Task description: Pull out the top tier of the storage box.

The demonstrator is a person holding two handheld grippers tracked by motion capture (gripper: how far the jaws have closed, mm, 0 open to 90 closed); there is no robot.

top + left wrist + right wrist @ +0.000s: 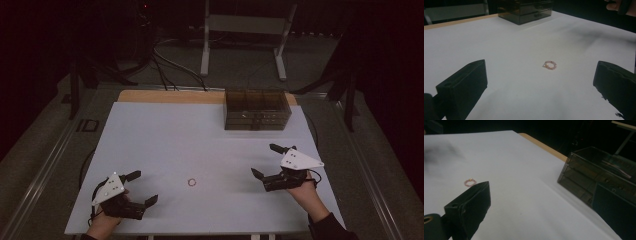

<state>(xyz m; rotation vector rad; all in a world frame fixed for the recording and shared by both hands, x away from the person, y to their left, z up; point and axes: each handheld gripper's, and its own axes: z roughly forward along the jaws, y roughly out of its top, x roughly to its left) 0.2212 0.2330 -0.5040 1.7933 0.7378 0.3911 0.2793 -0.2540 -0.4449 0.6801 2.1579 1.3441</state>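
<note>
While both grippers hung low over the near edge of the surface [150, 130], nothing had been picked up yet. The left gripper [140, 189] had its jaws spread wide and empty; in the left gripper view the small beaded ring [549, 65] lay flat on the white sheet, ahead of the jaws and roughly between their lines, clear of both. The right gripper [270, 160] was also spread wide and empty, well apart from the ring, its own view angled toward the smoked-plastic drawer box [599, 175] at the far right of the surface. In the high view the ring [191, 182] sat alone near the front middle, between the two grippers and somewhat closer to the left one. The drawer box [257, 110] stood at the far edge, and its drawers looked shut as far as I could tell through the tinted plastic. Judgement: work was at the very start, approach only. If the ring was meant for the box, then everything was left: close in on the ring, pinch it, open a drawer, carry, drop, shut. The ring was small and flat on the sheet, so the pinch would likely need the jaw tips right down at the surface. Left side looked best placed for the pick, right side for the drawer.
</note>
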